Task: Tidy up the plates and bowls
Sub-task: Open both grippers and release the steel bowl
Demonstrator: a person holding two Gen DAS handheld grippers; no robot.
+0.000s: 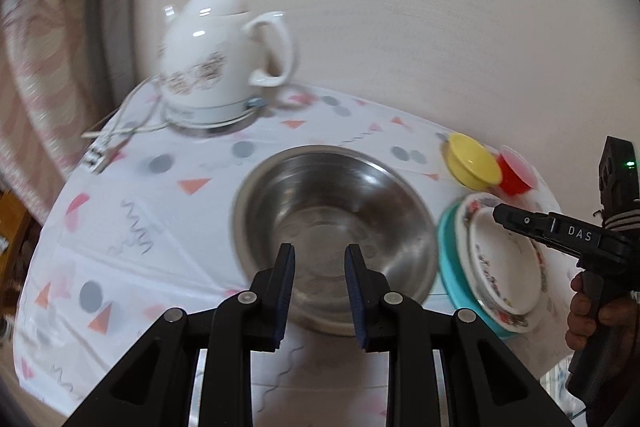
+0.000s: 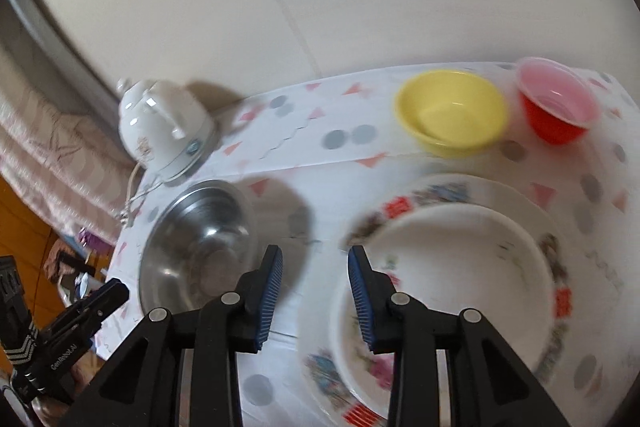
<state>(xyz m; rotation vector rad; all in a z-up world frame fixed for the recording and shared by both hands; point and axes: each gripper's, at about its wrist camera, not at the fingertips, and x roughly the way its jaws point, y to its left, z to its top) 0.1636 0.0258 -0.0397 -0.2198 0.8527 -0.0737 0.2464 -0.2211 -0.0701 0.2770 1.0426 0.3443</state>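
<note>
The steel bowl (image 1: 336, 227) is bare metal, polished and mirror-bright inside. The kettle (image 1: 212, 55) and the stacked white bowl (image 2: 460, 267) look like glazed ceramic, glossy. The yellow bowl (image 2: 452, 111) and red cup (image 2: 556, 107) seem smooth plastic. A thin printed cloth (image 1: 132, 227), matt, covers the surface.

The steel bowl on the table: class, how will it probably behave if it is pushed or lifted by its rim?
The steel bowl looks thin-walled and empty, so it is probably light and stiff. Its shiny surface suggests a slippery rim. Standing alone on the smooth tablecloth, it would likely slide rather than tip.
</note>
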